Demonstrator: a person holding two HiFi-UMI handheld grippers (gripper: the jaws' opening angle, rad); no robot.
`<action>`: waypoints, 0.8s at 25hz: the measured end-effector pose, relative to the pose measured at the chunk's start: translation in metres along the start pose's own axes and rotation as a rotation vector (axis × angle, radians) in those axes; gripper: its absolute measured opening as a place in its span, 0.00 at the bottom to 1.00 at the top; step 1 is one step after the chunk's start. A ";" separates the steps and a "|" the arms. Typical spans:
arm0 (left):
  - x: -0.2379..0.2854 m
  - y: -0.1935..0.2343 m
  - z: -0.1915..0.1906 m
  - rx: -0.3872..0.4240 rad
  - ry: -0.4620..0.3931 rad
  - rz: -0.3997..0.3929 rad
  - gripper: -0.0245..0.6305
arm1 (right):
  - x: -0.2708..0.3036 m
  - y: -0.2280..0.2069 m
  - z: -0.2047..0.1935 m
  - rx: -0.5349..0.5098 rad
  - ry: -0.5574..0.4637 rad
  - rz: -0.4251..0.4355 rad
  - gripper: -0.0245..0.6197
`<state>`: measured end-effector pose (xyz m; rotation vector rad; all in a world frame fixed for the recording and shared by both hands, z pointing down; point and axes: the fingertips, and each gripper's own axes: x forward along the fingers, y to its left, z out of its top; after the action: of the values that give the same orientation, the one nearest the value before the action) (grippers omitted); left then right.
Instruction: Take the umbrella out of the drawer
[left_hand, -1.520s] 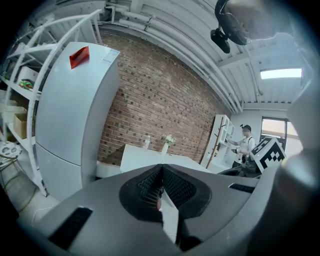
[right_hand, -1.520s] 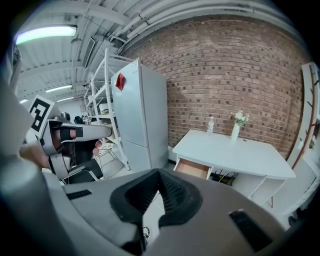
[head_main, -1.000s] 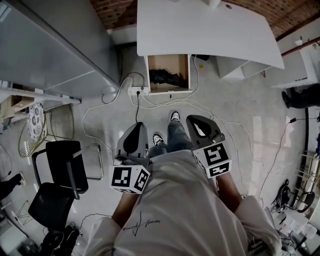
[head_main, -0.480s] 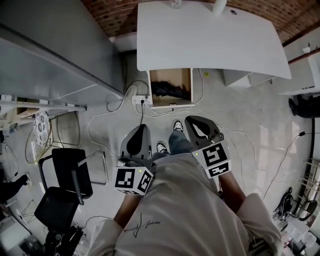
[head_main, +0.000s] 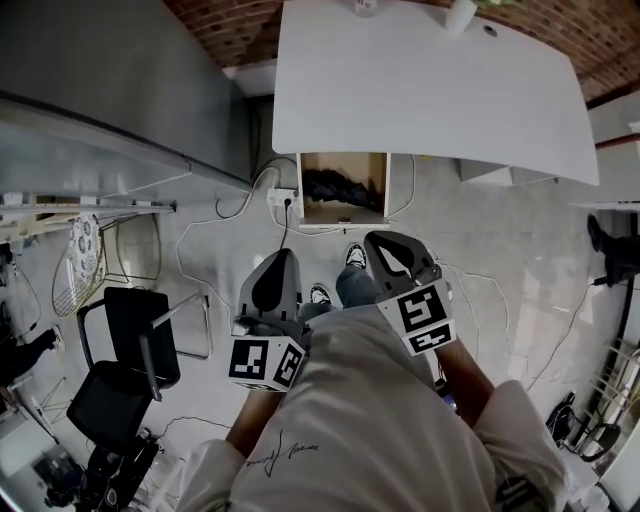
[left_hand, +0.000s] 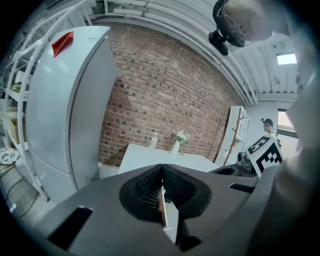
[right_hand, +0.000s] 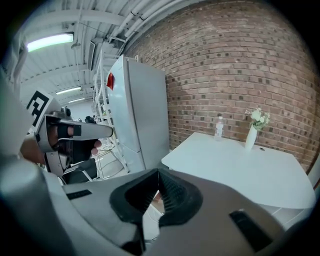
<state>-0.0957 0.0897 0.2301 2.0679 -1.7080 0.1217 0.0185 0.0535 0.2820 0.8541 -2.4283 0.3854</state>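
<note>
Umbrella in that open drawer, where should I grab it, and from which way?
Probably its middle. The umbrella lies as a dark folded bundle across the drawer, toward the back. Come down from above at the front, since the table overhangs the back. No handle shows clearly.

Office-like workroom, brick wall (right_hand: 240, 65), white desk (head_main: 420, 90), black office chair (head_main: 118, 385), power strip (head_main: 283, 197) on floor

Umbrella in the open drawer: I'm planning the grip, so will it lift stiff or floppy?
The umbrella shows as a dark rumpled heap, so its cloth will probably sag and shift. It fits across the drawer, so it is likely folded short and fairly light. Loose folds might catch on the drawer's walls.
</note>
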 end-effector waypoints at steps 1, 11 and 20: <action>0.004 0.000 -0.001 -0.003 0.001 0.007 0.06 | 0.004 -0.002 -0.001 -0.007 0.004 0.012 0.06; 0.036 -0.005 -0.007 -0.031 0.011 0.065 0.06 | 0.029 -0.017 -0.018 -0.105 0.054 0.110 0.06; 0.048 -0.006 -0.029 -0.026 0.054 0.076 0.06 | 0.039 -0.024 -0.040 -0.151 0.096 0.144 0.06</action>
<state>-0.0726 0.0583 0.2709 1.9632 -1.7470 0.1770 0.0232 0.0329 0.3388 0.5846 -2.4012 0.2849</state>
